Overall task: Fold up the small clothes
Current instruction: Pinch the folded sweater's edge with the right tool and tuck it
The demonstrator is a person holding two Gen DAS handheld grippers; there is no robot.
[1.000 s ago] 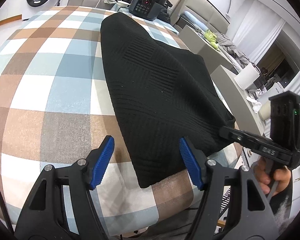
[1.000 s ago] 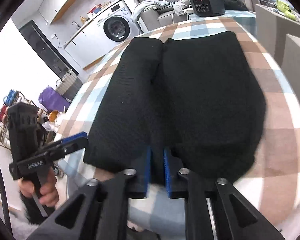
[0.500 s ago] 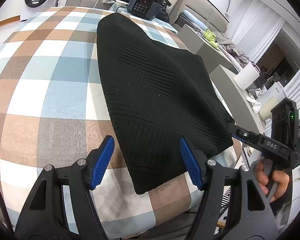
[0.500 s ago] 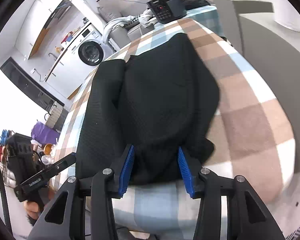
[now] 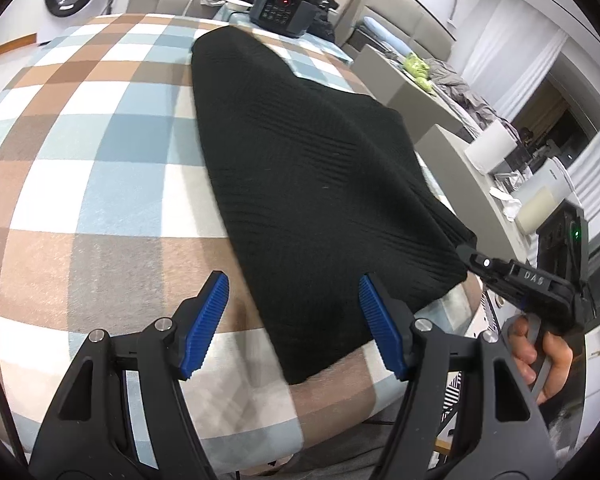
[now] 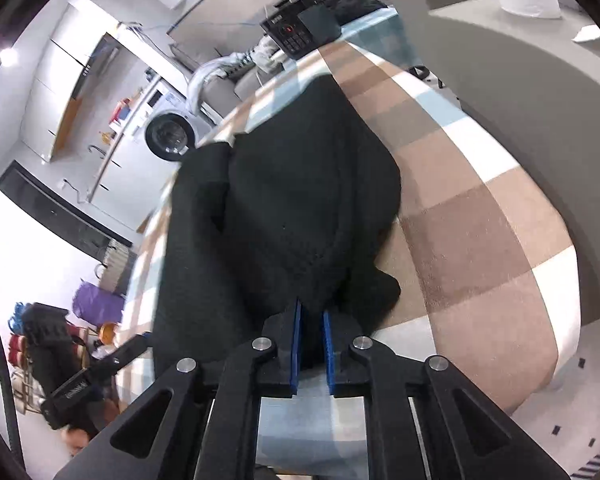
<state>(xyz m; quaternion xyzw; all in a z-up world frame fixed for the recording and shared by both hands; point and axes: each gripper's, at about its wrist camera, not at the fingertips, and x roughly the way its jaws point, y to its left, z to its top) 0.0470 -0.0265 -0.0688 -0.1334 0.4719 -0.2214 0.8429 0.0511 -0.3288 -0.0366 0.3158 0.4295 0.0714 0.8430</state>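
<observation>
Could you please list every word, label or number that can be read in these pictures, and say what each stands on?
"DAS": white letters on the black right gripper, seen in the left wrist view.
White lettering on the black left gripper's body: too blurred to read.
Brand word and button marks on the black electric cooker: too small to read.
The black knitted garment carries no text.

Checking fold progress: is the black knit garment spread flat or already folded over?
Partly folded: the black knit garment has one side doubled over itself, and the right claw is shut on its near edge.
</observation>
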